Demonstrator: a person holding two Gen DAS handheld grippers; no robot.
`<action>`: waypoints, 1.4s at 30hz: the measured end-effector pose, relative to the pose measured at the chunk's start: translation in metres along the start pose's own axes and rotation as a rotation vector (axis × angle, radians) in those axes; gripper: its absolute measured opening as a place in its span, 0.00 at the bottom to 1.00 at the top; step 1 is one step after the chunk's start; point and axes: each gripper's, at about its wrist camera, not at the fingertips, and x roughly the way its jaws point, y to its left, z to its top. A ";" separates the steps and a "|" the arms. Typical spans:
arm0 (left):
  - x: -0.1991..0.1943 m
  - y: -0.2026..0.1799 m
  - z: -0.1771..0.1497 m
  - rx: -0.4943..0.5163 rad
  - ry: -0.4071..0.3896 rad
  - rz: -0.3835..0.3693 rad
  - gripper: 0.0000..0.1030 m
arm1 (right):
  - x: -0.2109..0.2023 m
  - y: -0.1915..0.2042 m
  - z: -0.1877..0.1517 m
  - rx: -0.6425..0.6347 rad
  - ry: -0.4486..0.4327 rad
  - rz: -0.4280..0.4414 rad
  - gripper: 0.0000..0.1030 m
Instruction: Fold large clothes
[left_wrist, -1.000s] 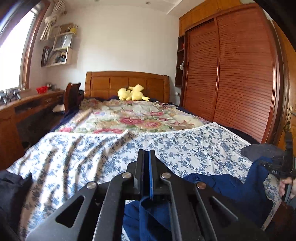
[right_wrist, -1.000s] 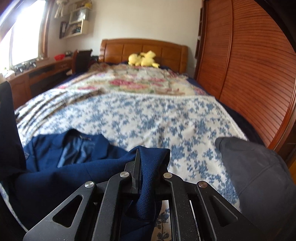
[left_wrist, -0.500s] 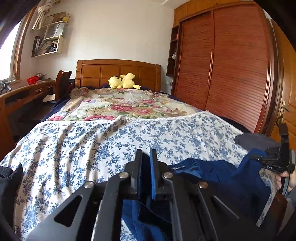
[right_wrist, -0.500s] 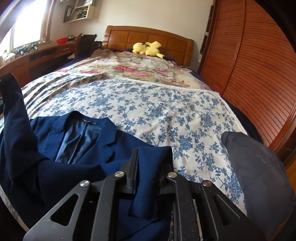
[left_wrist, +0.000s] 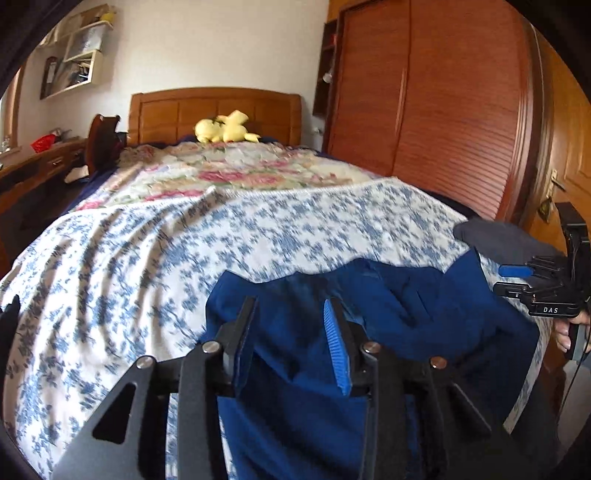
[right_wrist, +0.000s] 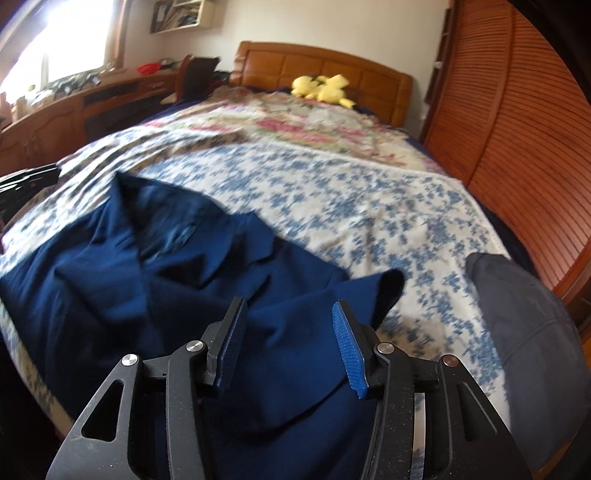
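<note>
At the foot of the bed (right_wrist: 332, 192), both grippers angle down over one navy jacket (right_wrist: 155, 280) spread flat on the blue-flowered cover. The left gripper (left_wrist: 290, 325) and right gripper (right_wrist: 290, 325) have just been opening; the jaws stand apart, cloth below them but unpinched. One grey bundle (right_wrist: 517, 314) lies right; one yellow plush (right_wrist: 325, 86) sits by the headboard.

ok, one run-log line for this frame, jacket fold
phase: release after laying | left gripper: jaws just opening, clear of navy jacket | right gripper: jaws just opening, jacket loose | jacket: on floral bedspread
</note>
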 end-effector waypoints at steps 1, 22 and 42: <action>0.002 -0.002 -0.003 0.004 0.009 -0.001 0.34 | 0.001 0.004 -0.003 -0.004 0.010 0.015 0.47; 0.015 -0.003 -0.020 0.003 0.064 0.014 0.34 | -0.001 0.044 -0.038 -0.076 0.122 0.123 0.47; 0.002 0.020 -0.017 -0.050 0.028 0.027 0.34 | 0.066 0.022 0.069 -0.054 0.036 0.108 0.04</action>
